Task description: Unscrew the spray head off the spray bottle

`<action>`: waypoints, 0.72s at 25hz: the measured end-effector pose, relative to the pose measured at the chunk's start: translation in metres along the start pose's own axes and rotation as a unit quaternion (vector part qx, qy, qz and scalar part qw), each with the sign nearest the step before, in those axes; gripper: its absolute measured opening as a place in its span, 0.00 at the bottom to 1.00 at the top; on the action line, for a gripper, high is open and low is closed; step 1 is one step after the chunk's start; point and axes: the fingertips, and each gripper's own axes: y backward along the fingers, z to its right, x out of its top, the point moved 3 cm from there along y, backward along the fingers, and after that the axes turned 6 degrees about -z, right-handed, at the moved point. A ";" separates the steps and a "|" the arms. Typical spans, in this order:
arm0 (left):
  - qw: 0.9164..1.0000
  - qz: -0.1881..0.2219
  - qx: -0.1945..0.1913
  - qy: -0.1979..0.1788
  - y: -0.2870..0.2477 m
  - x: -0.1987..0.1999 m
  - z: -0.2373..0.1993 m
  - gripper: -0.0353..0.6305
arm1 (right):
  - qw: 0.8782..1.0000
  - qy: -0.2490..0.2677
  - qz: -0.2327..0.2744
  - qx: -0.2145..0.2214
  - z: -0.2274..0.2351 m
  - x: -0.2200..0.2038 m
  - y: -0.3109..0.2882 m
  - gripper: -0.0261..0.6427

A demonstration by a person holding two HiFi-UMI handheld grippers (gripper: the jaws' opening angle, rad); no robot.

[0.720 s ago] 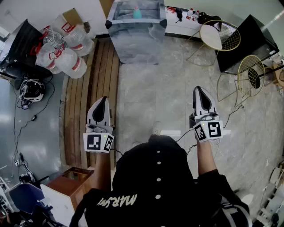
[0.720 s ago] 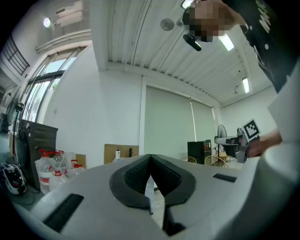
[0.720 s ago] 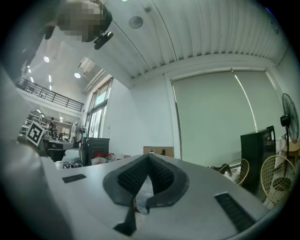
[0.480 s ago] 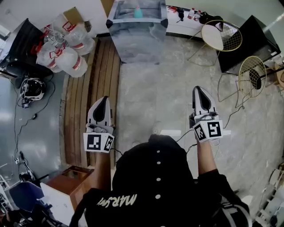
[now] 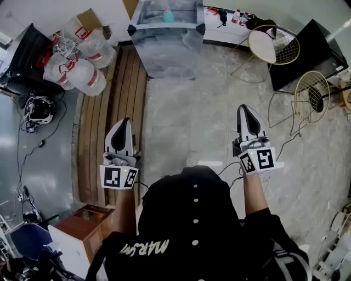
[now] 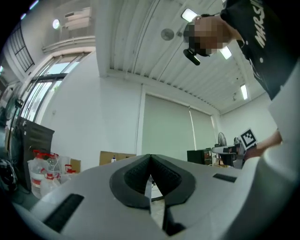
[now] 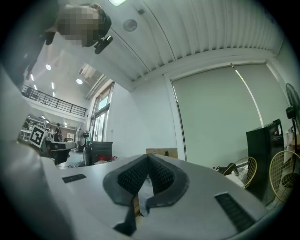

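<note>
Left gripper (image 5: 124,124) and right gripper (image 5: 245,111) hang over the floor (image 5: 186,110), jaws clenched empty, teal bottle (image 5: 169,15) well ahead.

bright, even indoor light from ceiling panels (image 6: 189,15) and tall windows (image 6: 44,84) at the left; only soft shadows on the floor (image 5: 186,110); strong fisheye bending, black corners in both gripper views.

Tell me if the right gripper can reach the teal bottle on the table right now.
Probably not from here. The right gripper, jaws shut and empty, hangs over the floor, far short of the bottle on the table ahead. Nothing blocks the way; a walk forward should do.
</note>
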 end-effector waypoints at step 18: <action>0.996 -0.073 0.056 -0.009 -0.042 -0.018 -0.005 0.07 | 1.000 0.010 -0.018 0.019 0.047 0.000 -0.029 0.06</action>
